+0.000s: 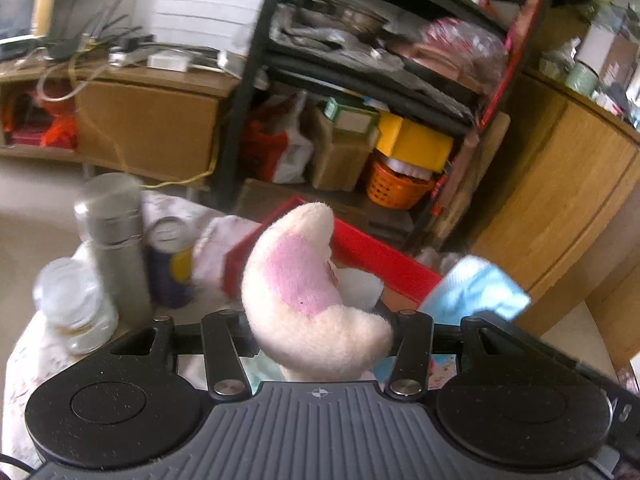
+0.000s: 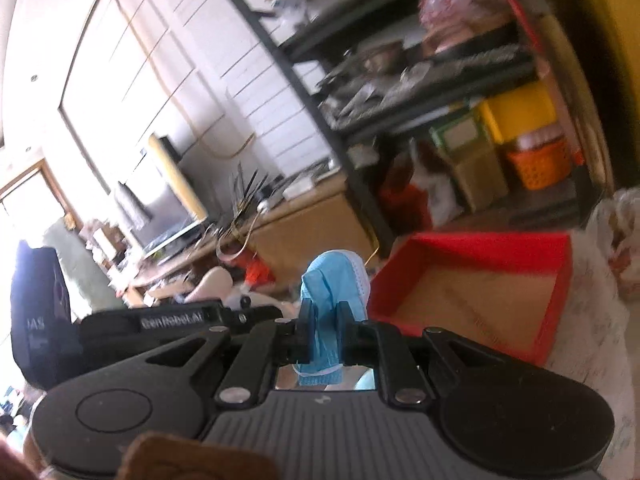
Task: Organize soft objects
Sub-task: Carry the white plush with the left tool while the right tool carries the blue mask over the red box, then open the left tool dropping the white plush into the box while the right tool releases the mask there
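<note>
While up near red box (image 2: 476,276): L gripper (image 1: 320,332) pinching pink-white plush toy (image 1: 304,280), R gripper (image 2: 325,320) squeezed tight on blue mask (image 2: 336,280).

In the right wrist view, white lettering reading "GenRobot.AI" runs along the black side of the left gripper (image 2: 224,312), which lies just left of the blue face mask (image 2: 334,280). Further left of that mask, a dark bag (image 2: 38,312) shows the pale letters "JAS"; print elsewhere is too blurred to read.
</note>
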Demonstrator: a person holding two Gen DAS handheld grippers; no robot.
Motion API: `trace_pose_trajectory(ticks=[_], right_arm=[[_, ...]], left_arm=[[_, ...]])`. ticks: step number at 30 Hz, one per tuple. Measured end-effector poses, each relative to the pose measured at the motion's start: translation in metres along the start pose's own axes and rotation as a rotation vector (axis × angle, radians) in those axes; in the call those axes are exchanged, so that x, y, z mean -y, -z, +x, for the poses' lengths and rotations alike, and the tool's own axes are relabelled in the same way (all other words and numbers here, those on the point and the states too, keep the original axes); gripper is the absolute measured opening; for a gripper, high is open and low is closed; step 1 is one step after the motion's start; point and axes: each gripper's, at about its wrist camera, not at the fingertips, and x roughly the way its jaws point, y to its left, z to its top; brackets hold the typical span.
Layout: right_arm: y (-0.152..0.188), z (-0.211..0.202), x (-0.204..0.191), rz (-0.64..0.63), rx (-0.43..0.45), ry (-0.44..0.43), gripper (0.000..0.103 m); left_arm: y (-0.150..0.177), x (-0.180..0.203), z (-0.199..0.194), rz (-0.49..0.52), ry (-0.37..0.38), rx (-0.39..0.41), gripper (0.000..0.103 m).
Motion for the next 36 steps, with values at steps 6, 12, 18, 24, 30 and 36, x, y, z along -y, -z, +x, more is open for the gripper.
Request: trace_pose_trajectory(ticks=[6, 12, 18, 24, 30, 36], right_arm=[[-0.024, 0.014, 0.022, 0.032, 0.038, 0.037, 0.0], [-0.037, 0.034, 0.035, 0.006, 0.056, 0.099, 0.0], [-0.047, 0.061, 0.053, -0.019, 0.04, 0.174, 0.0], [-0.053, 0.088, 0.079, -0.001, 0.015, 0.249, 0.0], [-0.048, 0.104, 0.095, 0.0, -0.035, 0.291, 0.0], [-0.04, 0.115, 0.102, -0.025, -0.111, 0.341, 0.0]], left_arm=[[-0.012, 0.025, 0.031, 0.078, -0.028, 0.006, 0.05], [-0.029, 0.035, 0.056, 0.118, -0.06, 0.027, 0.05], [-0.043, 0.028, 0.09, 0.109, -0.083, 0.003, 0.05], [-0.044, 0.023, 0.122, 0.104, -0.094, -0.044, 0.05], [-0.042, 0.023, 0.139, 0.11, -0.114, -0.072, 0.051], [-0.036, 0.029, 0.143, 0.154, -0.135, -0.079, 0.059]])
